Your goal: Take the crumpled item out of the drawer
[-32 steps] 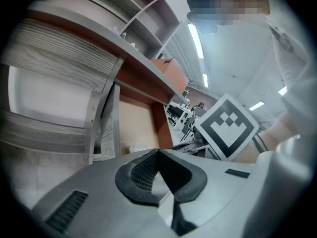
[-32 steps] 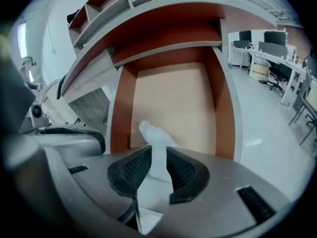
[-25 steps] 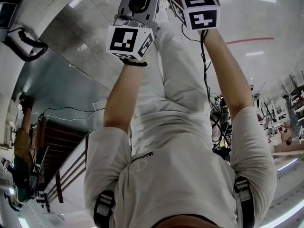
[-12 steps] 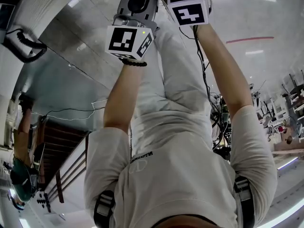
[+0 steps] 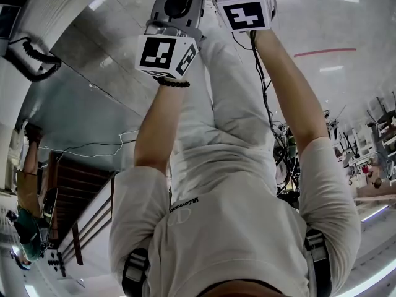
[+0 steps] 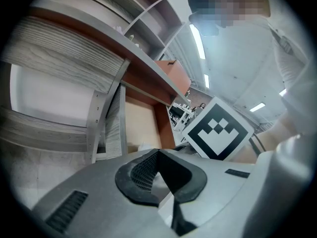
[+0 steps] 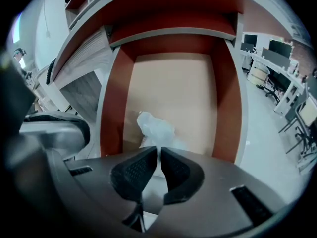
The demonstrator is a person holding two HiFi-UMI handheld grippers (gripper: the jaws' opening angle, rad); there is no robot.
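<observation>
The crumpled item point(image 7: 156, 127) lies in the open drawer point(image 7: 173, 78), on its floor at the near left, close to the left wall. The desktop point(image 7: 173, 32) spans above the drawer's far end. Office chairs point(image 7: 260, 76) stand to the right, well apart.

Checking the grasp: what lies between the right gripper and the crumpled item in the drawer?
Nothing. In the right gripper view, the right gripper has just been closing its jaws and pinches the crumpled item directly, inside the drawer.

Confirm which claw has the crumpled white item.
The right claw: its jaws have just been closing on the crumpled white item; the left claw is shut, empty.
</observation>
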